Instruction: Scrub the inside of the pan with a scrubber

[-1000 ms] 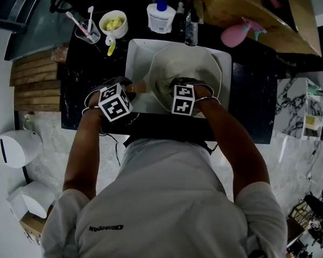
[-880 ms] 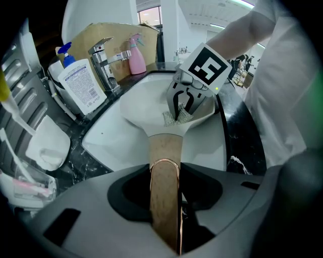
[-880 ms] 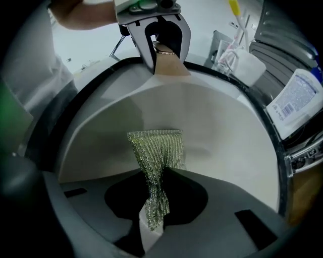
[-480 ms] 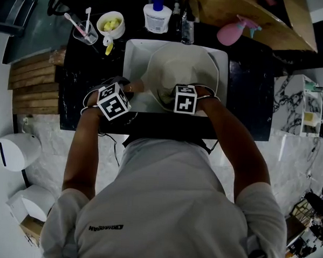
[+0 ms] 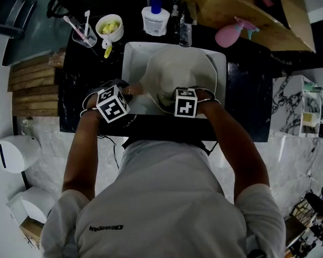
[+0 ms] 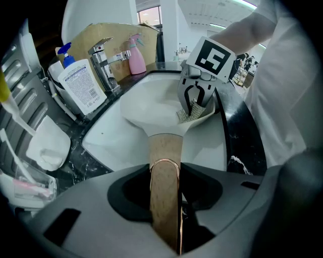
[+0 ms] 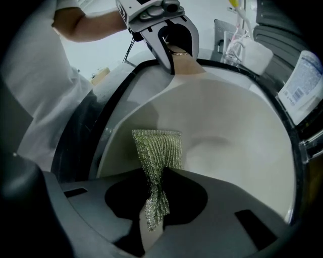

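Note:
A white pan (image 5: 180, 73) lies tilted in the white sink (image 5: 134, 54). Its wooden handle (image 6: 165, 156) runs between the jaws of my left gripper (image 6: 165, 181), which is shut on it at the pan's left. The right gripper (image 7: 154, 211) is shut on a green mesh scrubber (image 7: 157, 151) that hangs from its jaws onto the pan's inner wall (image 7: 227, 136), near the front rim. In the left gripper view the right gripper (image 6: 196, 103) stands over the pan's far rim with the scrubber (image 6: 184, 115) below it. In the right gripper view the left gripper (image 7: 174, 48) grips the handle (image 7: 185, 65).
Behind the sink stand a faucet (image 5: 183, 24), a white soap bottle (image 5: 155, 16) and a pink spray bottle (image 5: 231, 33). On the black counter to the left are a bowl of yellow pieces (image 5: 109, 25) and a cup with toothbrushes (image 5: 83, 34).
The right gripper has slid the scrubber a little across the pan toward the front rim and tilted. The left gripper has kept its hold on the handle.

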Tool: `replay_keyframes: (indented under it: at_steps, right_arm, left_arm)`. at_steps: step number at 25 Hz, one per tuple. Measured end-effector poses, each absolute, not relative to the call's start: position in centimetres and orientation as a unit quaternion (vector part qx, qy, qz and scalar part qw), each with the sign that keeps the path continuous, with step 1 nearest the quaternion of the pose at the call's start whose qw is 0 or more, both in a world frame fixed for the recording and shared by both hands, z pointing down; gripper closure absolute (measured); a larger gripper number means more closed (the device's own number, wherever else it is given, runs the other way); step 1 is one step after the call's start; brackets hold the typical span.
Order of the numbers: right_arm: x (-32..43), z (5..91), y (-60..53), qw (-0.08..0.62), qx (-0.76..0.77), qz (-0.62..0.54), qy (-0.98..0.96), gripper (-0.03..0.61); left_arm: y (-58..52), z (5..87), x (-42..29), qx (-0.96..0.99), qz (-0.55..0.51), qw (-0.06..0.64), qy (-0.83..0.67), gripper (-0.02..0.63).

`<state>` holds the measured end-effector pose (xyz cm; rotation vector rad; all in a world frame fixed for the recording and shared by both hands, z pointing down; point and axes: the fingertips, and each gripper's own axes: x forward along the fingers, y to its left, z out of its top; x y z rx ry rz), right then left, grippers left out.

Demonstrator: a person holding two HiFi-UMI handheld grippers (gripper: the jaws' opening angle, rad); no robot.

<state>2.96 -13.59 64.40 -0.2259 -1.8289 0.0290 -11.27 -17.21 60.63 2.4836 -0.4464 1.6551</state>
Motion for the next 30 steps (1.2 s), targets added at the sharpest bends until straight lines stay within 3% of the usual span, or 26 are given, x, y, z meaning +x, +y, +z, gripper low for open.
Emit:
replay_keyframes:
  at_steps: [11,17,24,30]
  right_arm:
    - [5.6,62.2,-21.9,0.584,0.091,-0.026,-0.806,0.494]
    - [8.5,62.5,-28.4,0.626,0.19,-0.154,-0.741,0.494]
    - [9.0,65.3,-30.7,0.683,0.171,-0.264,-0.659,0.494]
    - [9.6,67.5,-30.9,0.709,0.144,-0.25,-0.644,0.494]
  left_arm:
    - [-17.2,60.6,-11.2,0.822,0.547,0.063,-0.146,0.446]
    - [-17.2,60.6,-11.3,0.822,0.547,0.063,-0.146,0.447]
    - [-17.2,60.7,-11.3,0.822,0.547,0.064,-0.144,0.447]
    - [-17.2,60.6,-11.3,0.823,0.546,0.065,-0.143,0.448]
